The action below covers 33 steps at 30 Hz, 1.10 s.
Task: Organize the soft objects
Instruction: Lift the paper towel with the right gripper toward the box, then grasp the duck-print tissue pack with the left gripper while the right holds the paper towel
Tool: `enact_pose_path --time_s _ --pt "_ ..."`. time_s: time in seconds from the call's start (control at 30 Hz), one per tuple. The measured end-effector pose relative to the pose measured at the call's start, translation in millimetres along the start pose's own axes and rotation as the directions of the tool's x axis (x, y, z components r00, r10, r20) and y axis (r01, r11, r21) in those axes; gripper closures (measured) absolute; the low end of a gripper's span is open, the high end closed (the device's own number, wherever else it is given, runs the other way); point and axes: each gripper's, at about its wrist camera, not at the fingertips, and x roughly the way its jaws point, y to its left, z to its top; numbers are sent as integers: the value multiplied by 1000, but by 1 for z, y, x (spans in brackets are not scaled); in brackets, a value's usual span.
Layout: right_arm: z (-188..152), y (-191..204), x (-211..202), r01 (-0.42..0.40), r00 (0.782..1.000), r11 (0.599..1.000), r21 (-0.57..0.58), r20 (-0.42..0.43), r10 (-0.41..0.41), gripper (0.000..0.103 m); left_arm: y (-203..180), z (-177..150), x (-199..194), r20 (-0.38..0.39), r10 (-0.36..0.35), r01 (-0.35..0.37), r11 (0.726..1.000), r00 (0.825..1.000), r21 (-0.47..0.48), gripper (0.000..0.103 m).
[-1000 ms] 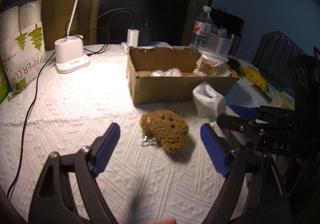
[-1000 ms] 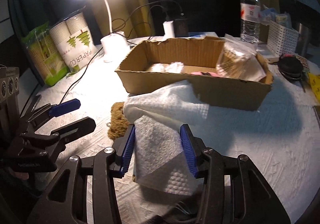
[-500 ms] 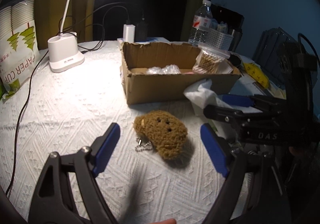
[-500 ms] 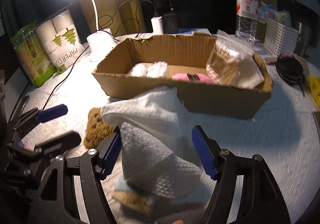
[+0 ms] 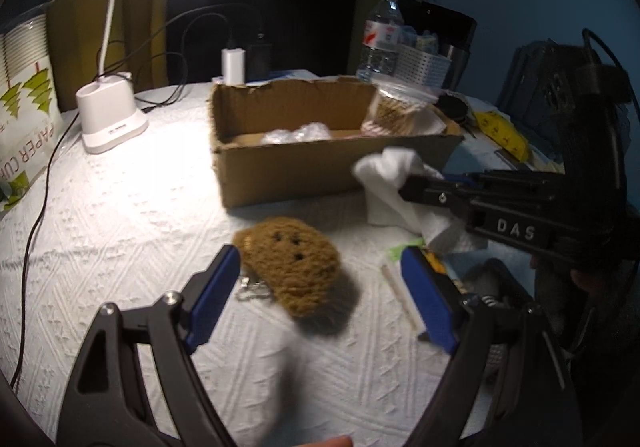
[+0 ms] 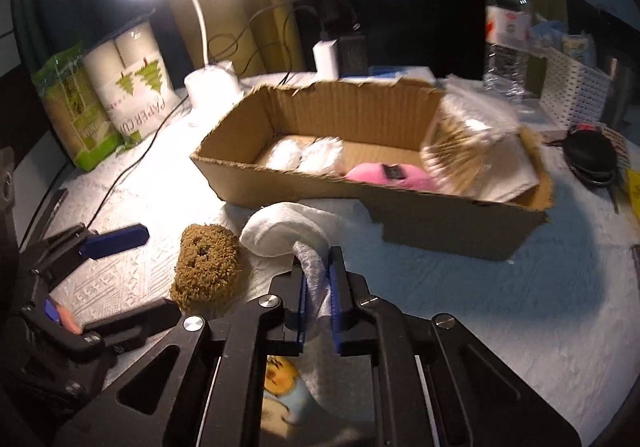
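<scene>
A brown fuzzy plush [image 5: 294,267] with a small keychain lies on the white tablecloth in front of the cardboard box [image 5: 320,171]. My left gripper [image 5: 320,295] is open, its blue pads on either side of the plush, not touching it. My right gripper [image 6: 318,287] is shut on a white paper towel [image 6: 288,227], just right of the plush [image 6: 208,267]. The towel also shows in the left wrist view [image 5: 396,183]. The box [image 6: 420,219] holds white fluffy items [image 6: 308,155], a pink soft item [image 6: 388,175] and a clear bag [image 6: 464,143].
A white desk lamp [image 5: 112,119], a paper cup pack [image 6: 136,87] and cables stand at the left and back. A water bottle [image 6: 506,31], a white basket [image 6: 576,91] and a black pouch [image 6: 592,159] stand at the right. A small packet with a yellow print [image 6: 280,383] lies under my right gripper.
My right gripper opened half a second ago and has now shut on a bunched part of the paper towel. My left gripper has moved closer around the plush and stays open.
</scene>
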Motion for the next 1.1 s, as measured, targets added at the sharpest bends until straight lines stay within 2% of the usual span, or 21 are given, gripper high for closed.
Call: enact_pose_path --time_s 0.17,0.43,0.6,0.67,0.77,0.9,1.1 --pt "-9 -24 -29 18 998 999 48 53 -21 93 -31 2 9 -19 -21 22 999 1000 48 19" --pt "-35 -65 -60 28 995 991 130 96 -41 93 -72 0 41 -106 -10 24 991 994 128 19" --pt "-44 -81 -70 16 993 988 155 115 -34 93 -86 -3 67 -178 43 -15 987 983 159 21" --pt "-47 -85 -73 9 992 988 157 122 -29 93 -87 -4 71 -195 57 -25 986 979 165 44" --pt "-48 -88 -78 1 991 988 156 135 -22 93 -88 -5 74 -203 56 -21 986 978 168 52" --pt "-46 -86 -82 -5 989 990 143 148 -16 93 -89 -4 73 -202 38 -5 987 979 161 53" --pt "-33 -76 -90 -10 985 995 101 171 -8 93 -84 5 55 -149 14 8 989 989 146 53"
